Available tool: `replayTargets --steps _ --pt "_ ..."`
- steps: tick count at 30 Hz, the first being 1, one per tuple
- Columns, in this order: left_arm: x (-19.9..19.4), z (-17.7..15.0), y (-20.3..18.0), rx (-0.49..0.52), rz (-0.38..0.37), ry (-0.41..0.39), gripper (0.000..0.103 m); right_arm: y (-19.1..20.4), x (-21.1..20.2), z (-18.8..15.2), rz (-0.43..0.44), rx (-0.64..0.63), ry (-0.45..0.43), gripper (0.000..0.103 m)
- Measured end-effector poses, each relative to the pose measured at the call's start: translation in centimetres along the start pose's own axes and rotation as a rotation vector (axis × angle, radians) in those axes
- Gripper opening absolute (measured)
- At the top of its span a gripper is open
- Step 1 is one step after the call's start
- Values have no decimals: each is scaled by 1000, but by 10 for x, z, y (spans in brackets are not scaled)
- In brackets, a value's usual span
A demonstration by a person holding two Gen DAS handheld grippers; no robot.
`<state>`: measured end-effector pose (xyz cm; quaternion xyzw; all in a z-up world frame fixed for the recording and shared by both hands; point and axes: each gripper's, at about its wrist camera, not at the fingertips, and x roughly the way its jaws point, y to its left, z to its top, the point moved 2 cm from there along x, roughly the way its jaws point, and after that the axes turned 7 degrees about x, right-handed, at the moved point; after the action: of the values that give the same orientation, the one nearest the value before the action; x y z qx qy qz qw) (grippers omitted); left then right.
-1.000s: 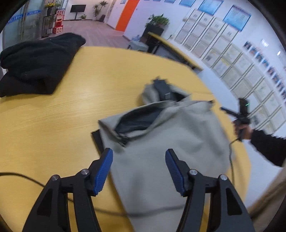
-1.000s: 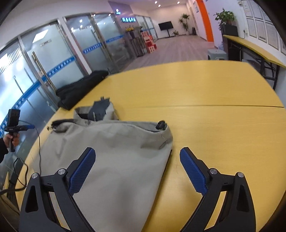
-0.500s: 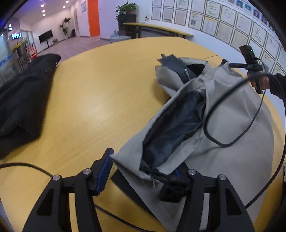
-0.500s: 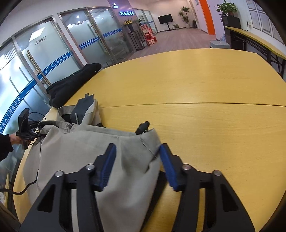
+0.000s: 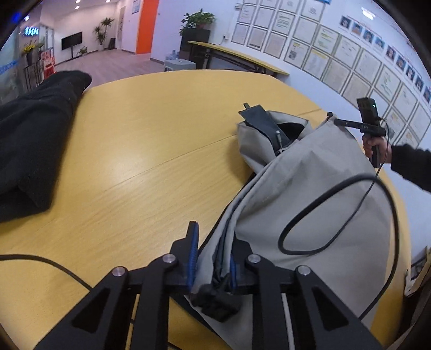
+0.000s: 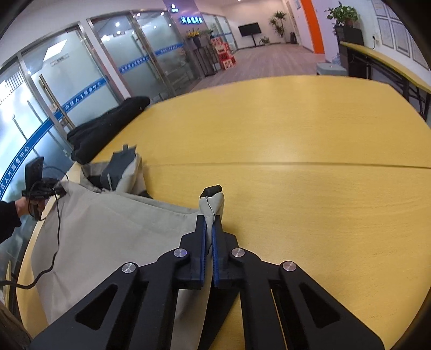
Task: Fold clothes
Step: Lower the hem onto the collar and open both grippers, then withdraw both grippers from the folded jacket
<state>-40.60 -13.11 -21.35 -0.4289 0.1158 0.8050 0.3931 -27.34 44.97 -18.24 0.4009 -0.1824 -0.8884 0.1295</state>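
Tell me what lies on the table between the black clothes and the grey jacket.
Nothing: in the left wrist view, bare yellow table separates the black clothes from the grey jacket.

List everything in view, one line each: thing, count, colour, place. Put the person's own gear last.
Jacket: one, grey with dark lining, lying on the table nearest the cameras.
Black garment: one, black, heaped at the table's far edge, apart from the jacket.
Table: one, yellow wood, under both garments.
Cable: one, black, looped over the jacket.
Side table: one, yellow top, against the wall of framed papers.
Potted plant: one, green, on a dark cabinet by that wall.
Screen: one, black, down the hall.
Left tongs: one, black with blue pads, shut on the jacket's edge.
Right tongs: one, black with blue pads, shut on a jacket corner.
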Motion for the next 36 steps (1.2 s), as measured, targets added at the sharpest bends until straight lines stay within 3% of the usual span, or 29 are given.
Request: replayTargets --steps 4,9,11,13,17,23,25,26,29,33,36 --pt "-17 -6 9 -86 -55 -51 18 5 -23 17 44 -1 -100 2" --pt "-13 -17 10 -104 -26 12 18 7 1 24 55 -24 -54 3" --pt "-17 -19 15 -129 -29 2 19 13 -2 31 90 -23 -100 3" --pt "-8 -20 15 -126 -12 32 23 10 8 34 64 -25 -94 3" --pt "4 -17 12 -138 34 49 31 -7 49 19 -46 -37 38 3" --pt "10 -8 12 -126 57 55 36 -19 42 3 -87 -12 36 5" --pt "3 -12 10 -131 68 41 36 -17 40 3 -107 -20 45 11" --pt "-1 -14 10 -137 82 35 36 -16 38 4 -120 -26 48 19" --pt "-22 -28 16 -152 134 15 36 1 19 13 -135 -57 -1 59" --pt "-59 -36 9 -176 159 -32 35 49 -22 10 -99 -131 -70 67" --pt "-93 -37 -26 -115 164 -50 35 100 -32 -17 -16 -191 -24 68"
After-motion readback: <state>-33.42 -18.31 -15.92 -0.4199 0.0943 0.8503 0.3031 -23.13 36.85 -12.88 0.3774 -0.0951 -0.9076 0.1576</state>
